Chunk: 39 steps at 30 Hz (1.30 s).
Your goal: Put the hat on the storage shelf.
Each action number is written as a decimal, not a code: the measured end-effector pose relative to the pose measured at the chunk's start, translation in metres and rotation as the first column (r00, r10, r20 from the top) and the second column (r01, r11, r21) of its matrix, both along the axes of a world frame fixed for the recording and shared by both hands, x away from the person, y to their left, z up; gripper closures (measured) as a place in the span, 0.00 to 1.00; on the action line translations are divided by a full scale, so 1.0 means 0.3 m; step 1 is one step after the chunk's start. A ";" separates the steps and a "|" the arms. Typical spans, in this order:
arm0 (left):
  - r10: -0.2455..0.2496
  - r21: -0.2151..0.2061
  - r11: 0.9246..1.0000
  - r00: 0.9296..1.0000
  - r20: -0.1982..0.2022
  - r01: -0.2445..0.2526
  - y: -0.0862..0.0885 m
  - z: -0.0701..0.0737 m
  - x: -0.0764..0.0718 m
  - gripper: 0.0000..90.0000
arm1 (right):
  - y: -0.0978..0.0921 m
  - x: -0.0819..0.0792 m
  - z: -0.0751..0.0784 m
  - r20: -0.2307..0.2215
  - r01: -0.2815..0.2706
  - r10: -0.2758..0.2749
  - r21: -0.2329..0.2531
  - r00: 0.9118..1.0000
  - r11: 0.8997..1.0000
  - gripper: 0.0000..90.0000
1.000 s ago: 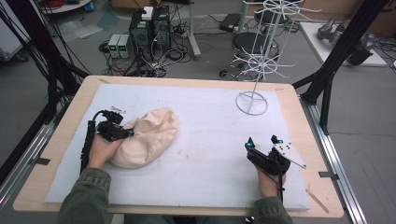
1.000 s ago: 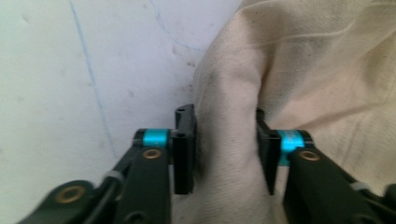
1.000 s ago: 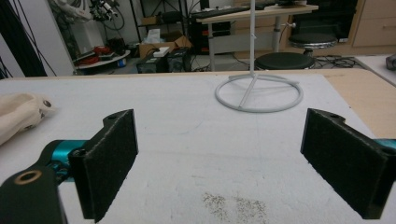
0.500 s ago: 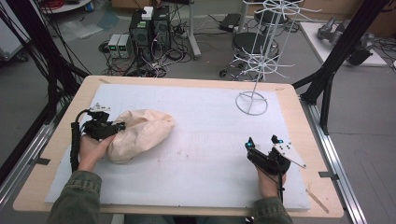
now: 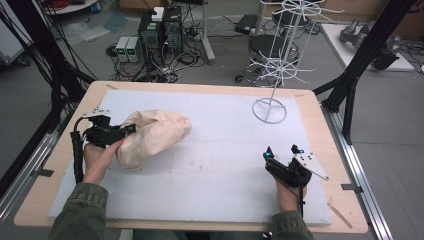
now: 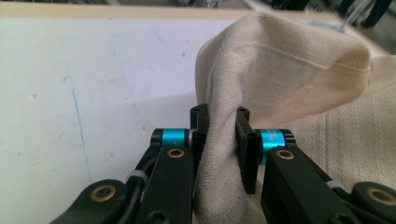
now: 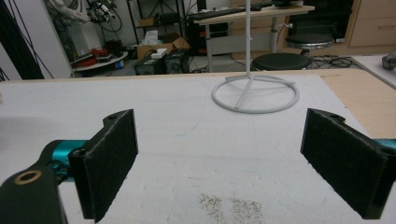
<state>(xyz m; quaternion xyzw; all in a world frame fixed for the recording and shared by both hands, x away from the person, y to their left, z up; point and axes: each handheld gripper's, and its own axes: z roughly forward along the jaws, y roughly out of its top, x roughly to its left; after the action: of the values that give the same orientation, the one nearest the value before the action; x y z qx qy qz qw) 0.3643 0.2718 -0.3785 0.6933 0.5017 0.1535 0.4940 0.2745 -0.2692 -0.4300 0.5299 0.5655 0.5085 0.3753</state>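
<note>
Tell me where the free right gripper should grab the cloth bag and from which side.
Probably the bag's puffed right end, approached from the right along the table. That end lies bunched and raised, facing the open right gripper, so there's a fold to pinch; the left gripper already clamps the opposite edge.

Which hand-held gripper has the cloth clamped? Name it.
The left hand-held gripper: its jaws are pinched on a fold of the cream cloth bag. The right hand-held gripper rests wide open on the white mat, holding nothing.
</note>
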 end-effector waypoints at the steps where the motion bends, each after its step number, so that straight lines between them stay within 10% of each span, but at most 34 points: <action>1: 0.002 -0.003 1.000 1.000 0.015 -0.002 -0.001 0.008 -0.001 0.89 | 0.000 0.001 0.000 0.000 -0.002 0.002 0.000 1.000 1.000 0.11; 11: 0.020 -0.126 0.992 0.992 0.122 -0.004 -0.042 0.118 -0.015 0.89 | 0.000 0.000 0.000 0.003 0.002 -0.002 0.004 1.000 1.000 0.11; 22: 0.046 -0.208 0.978 0.968 0.246 0.007 -0.111 0.244 -0.005 0.89 | -0.006 0.002 0.002 0.011 0.002 -0.002 0.018 1.000 1.000 0.11; 39: 0.097 -0.346 0.937 0.928 0.360 0.036 -0.209 0.382 0.016 0.89 | -0.015 0.007 0.003 0.019 -0.006 0.005 0.041 1.000 0.999 0.11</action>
<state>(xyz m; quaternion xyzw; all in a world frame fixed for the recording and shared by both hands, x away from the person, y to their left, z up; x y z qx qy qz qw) 0.3691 0.2090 -0.2640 0.5457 0.4290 0.1990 0.6918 0.2766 -0.2737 -0.4291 0.5310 0.5528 0.5261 0.3683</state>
